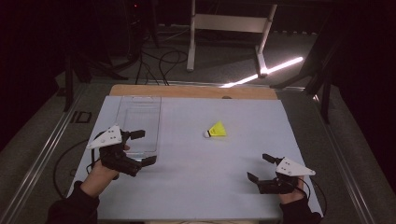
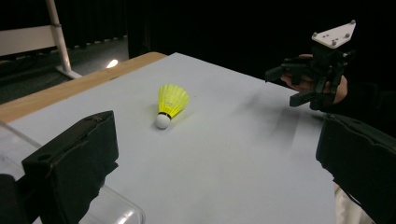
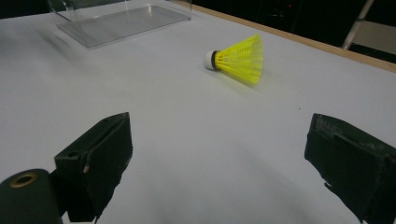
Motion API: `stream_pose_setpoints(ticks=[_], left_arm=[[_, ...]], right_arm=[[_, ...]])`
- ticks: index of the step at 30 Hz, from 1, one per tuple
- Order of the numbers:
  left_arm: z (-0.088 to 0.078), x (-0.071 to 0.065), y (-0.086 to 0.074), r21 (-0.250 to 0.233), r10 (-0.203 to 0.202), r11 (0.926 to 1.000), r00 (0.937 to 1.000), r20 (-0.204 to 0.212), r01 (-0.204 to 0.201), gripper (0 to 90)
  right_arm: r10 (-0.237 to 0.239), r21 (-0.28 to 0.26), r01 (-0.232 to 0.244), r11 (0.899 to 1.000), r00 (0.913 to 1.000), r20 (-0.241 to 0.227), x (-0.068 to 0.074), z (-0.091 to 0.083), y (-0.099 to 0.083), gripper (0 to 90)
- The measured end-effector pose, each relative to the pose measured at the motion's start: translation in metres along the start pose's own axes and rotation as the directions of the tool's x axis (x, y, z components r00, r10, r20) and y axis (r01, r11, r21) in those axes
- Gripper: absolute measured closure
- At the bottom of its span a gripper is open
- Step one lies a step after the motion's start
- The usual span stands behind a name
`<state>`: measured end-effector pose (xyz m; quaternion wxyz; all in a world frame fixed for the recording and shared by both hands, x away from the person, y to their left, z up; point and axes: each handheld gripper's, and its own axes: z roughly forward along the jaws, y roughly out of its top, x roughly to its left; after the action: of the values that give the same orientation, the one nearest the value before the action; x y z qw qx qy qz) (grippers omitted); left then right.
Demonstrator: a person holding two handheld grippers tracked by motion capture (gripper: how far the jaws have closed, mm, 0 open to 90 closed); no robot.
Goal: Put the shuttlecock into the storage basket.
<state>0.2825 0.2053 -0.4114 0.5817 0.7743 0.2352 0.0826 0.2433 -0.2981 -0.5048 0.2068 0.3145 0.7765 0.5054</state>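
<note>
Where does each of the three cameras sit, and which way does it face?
High view: above the person's side, looking forward and down on the table; both forearms, left gripper and right gripper show.
Left gripper view: rides the left gripper, facing across the table past its two open jaws toward the shuttlecock and the other hand's gripper.
Right gripper view: rides the right gripper, facing over the table between its open jaws toward the shuttlecock and the clear tray.
Shared: all three show the yellow shuttlecock.

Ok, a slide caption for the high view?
Yellow shuttlecock lying mid-table, open left tongs over a clear tray, open right tongs nearby.
</note>
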Motion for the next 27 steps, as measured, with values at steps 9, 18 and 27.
stream_pose_setpoints(ticks=[9, 18, 27], left_arm=[[0.017, 0.002, 0.021, 0.007, 0.040, 0.9992, 0.9987, 0.032, -0.040, 0.0], [0.039, 0.002, 0.035, 0.027, 0.074, 0.9968, 0.9958, 0.053, -0.076, 0.0], [0.063, 0.001, 0.047, 0.043, 0.103, 0.9934, 0.9926, 0.065, -0.106, 0.0]], right_arm=[[0.000, 0.000, 0.000, 1.000, 1.0000, -0.003, 0.000, 0.000, 0.000, 7.9], [-0.004, 0.002, 0.004, 1.000, 1.0000, -0.009, 0.000, 0.001, 0.000, 7.9], [-0.003, 0.006, 0.003, 1.000, 0.9998, -0.017, 0.000, 0.002, 0.000, 7.9]])
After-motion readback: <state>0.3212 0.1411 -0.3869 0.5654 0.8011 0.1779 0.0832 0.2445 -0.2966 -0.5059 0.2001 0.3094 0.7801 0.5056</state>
